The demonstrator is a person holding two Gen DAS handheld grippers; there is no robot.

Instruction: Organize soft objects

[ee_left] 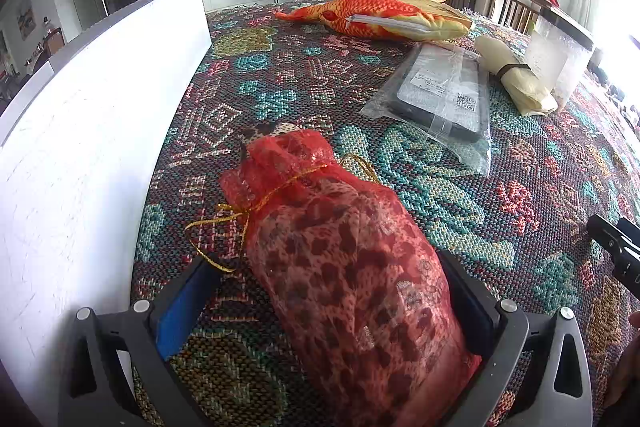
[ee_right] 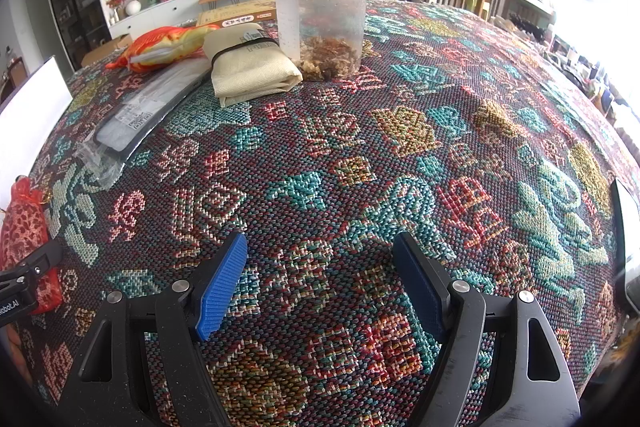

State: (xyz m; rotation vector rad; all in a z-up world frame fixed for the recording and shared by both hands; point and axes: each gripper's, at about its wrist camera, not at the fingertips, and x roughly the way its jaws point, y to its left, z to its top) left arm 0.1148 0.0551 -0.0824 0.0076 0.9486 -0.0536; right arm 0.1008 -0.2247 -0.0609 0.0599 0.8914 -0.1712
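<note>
Red mesh drawstring pouch with leopard-print cloth (ee_left: pixel 352 267) is seen between left gripper (ee_left: pixel 332 291) fingers; firm clamping cannot be told. Right gripper (ee_right: pixel 320 283) is spread wide over patterned woven cloth (ee_right: pixel 400 131), nothing held; clear black-lidded jar (ee_right: pixel 322 11) at 12 o'clock.

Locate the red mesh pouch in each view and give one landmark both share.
Left wrist: red mesh pouch fills the lower centre, between the left gripper's jaws.
Right wrist: at the far left edge, partly behind the other gripper.
Shared landmark: the cream folded bag beside the clear jar.
</note>
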